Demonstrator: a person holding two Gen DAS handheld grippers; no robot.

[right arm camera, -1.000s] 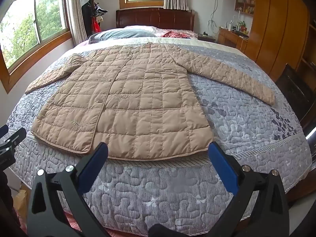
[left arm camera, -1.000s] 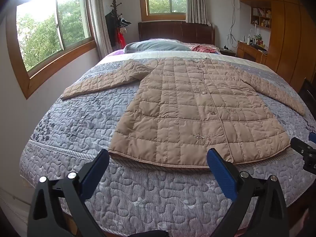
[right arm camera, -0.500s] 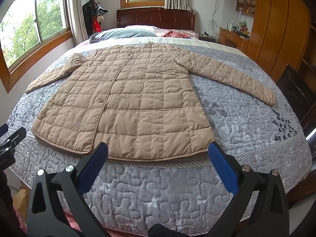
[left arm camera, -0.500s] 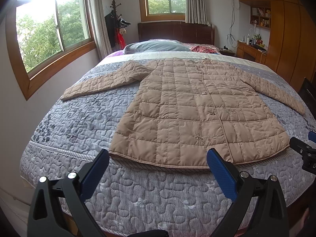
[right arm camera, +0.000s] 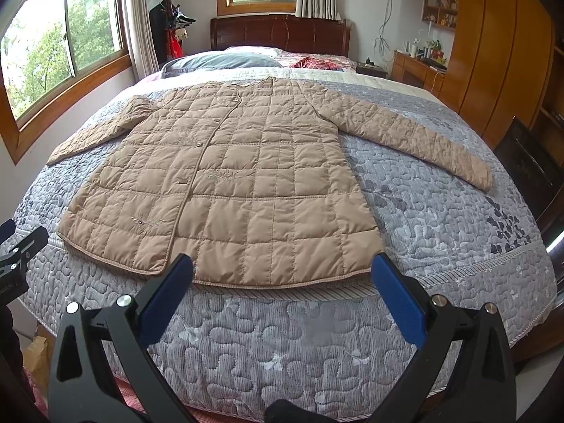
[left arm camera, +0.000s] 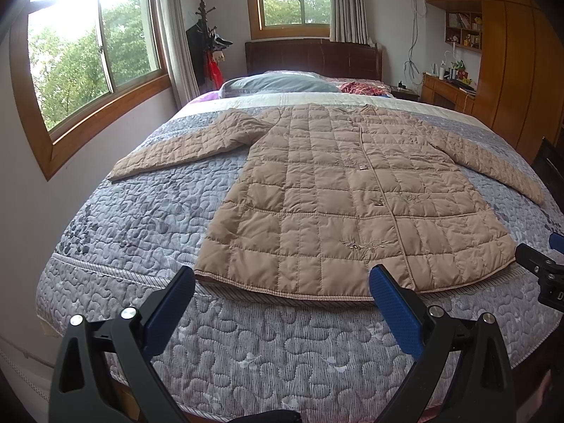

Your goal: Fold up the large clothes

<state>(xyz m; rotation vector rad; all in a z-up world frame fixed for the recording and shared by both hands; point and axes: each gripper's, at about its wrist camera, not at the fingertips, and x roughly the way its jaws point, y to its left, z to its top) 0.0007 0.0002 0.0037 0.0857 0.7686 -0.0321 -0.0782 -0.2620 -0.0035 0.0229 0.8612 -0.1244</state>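
Bedroom, grey quilted bed (left arm camera: 116,232), windows at 10 and 12 o'clock. Tan quilted coat (left arm camera: 338,194) lies flat at centre, front up, sleeves spread toward 9 and 3 o'clock, hem nearest the cameras. Left gripper (left arm camera: 282,292) and right gripper (right arm camera: 282,278) both gape wide, empty, just short of the hem.

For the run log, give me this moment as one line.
stage: pre-grasp | coat: flat on bed, buttoned, sleeves spread | left gripper: open, short of hem | right gripper: open, short of hem | folds: none
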